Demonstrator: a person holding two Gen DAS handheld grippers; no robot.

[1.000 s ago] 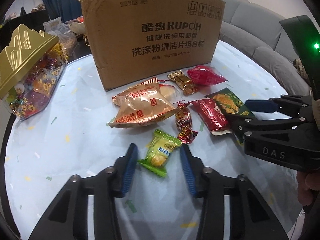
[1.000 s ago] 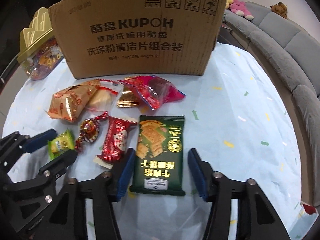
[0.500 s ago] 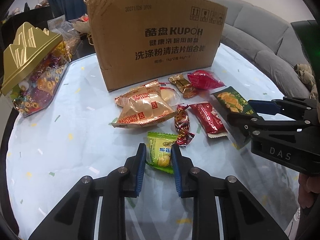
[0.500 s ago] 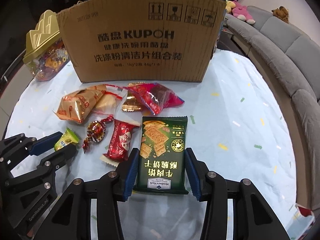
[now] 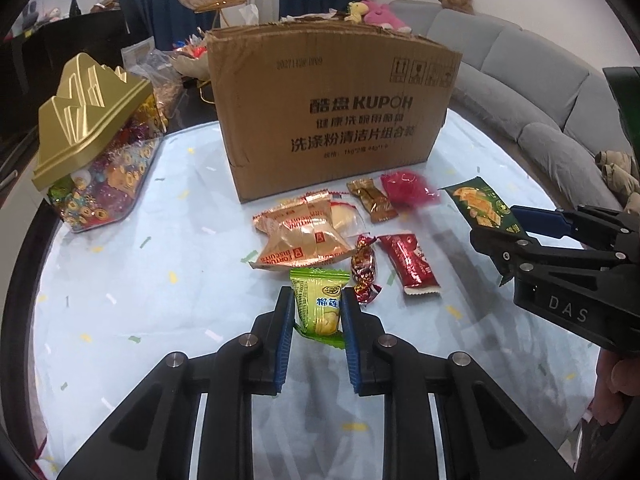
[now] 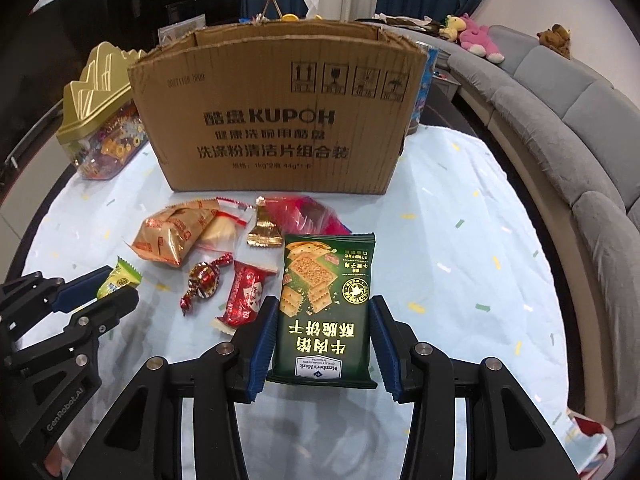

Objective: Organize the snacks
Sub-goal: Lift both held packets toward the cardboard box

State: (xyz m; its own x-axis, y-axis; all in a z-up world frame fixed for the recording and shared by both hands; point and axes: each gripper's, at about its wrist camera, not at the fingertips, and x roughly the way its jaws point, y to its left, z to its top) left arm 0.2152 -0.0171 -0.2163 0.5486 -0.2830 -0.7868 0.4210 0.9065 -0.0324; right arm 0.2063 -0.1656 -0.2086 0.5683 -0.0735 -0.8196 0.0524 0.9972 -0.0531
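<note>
1. Left wrist view: the left gripper (image 5: 315, 312) is clamped on a green candy (image 5: 320, 306), held clear of the table (image 5: 120, 280).
2. Right wrist view: the right gripper (image 6: 322, 332) pinches a cracker pack (image 6: 326, 308) by its sides.
3. Other snacks (image 5: 304, 236) lie on the table just before the box (image 5: 332, 116).
4. A gold-lidded jar (image 5: 92, 148) stands left of the box.

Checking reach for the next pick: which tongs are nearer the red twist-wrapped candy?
Left. The left tongs, shut on the green candy, sit right beside the red twist-wrapped candy; the right tongs hold the cracker pack beyond the red bar.
</note>
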